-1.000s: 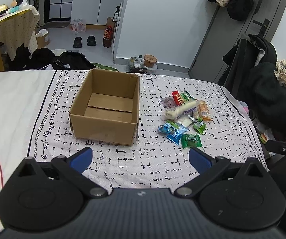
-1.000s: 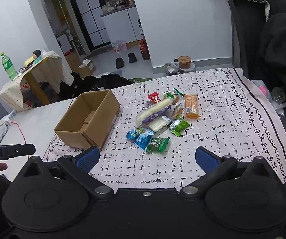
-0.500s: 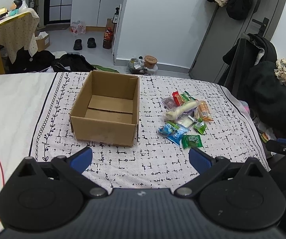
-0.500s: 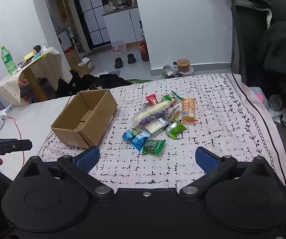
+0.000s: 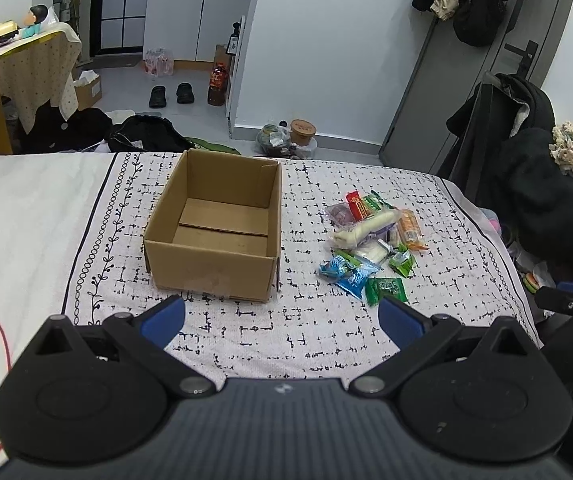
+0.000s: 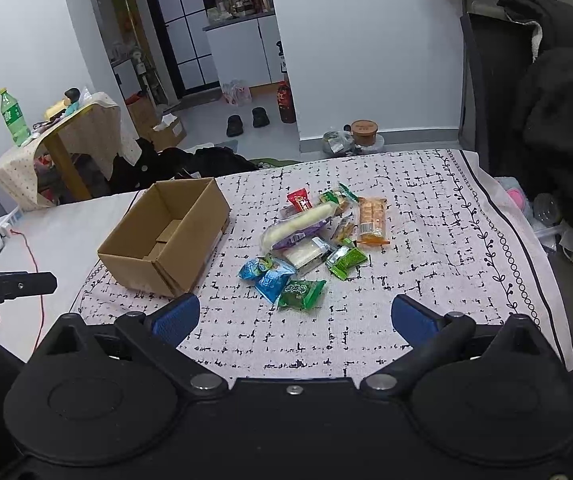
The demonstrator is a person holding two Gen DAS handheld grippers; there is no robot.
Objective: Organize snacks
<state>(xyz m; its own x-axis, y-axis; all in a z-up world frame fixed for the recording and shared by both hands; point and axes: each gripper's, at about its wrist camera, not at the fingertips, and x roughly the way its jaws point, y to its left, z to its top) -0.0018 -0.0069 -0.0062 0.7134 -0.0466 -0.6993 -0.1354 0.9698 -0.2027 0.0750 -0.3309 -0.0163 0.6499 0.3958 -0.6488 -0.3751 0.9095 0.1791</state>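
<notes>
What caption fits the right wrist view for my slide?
Open right gripper above a patterned tablecloth, facing a snack pile beside an empty cardboard box.

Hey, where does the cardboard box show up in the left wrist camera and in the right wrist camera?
Left wrist view: the cardboard box sits just left of centre, open top up, nothing visible inside, with the snack pile to its right.
Right wrist view: the cardboard box lies left of centre, turned corner-on, the snack pile again to its right.
Shared landmark: the dark green packet at the pile's near edge.
</notes>
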